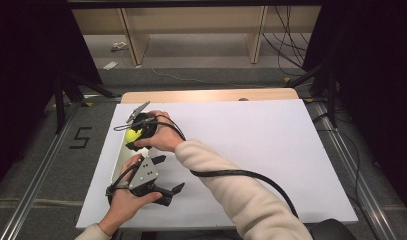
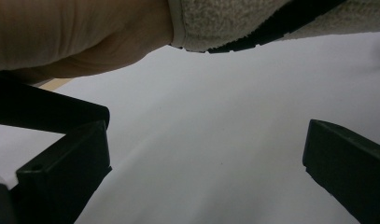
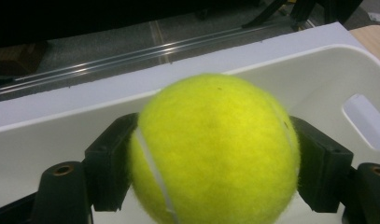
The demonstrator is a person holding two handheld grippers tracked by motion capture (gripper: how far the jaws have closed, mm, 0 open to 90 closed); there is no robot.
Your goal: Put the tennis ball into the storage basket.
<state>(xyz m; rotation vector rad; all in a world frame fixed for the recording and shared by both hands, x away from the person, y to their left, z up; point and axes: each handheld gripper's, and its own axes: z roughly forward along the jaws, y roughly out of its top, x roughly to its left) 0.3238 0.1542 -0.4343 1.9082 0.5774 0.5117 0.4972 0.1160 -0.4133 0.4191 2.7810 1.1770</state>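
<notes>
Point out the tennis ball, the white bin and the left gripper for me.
tennis ball (image 3: pixel 215 149), right gripper view, middle of its yellow felt.
white bin (image 3: pixel 290 70), right gripper view, inner far wall.
left gripper (image 1: pixel 172 174), high view, midway between its fingertips.

the right gripper sits at the left edge of the desk, its jaws pressed against both sides of a tennis ball. the right forearm, in a cream sleeve, crosses from the desk's near edge toward that left edge. the left gripper lies nearer the person than the right one, low over the desk, jaws spread wide with nothing between them; it seems to hover just above the surface. the left hand wraps its body from behind.
</notes>
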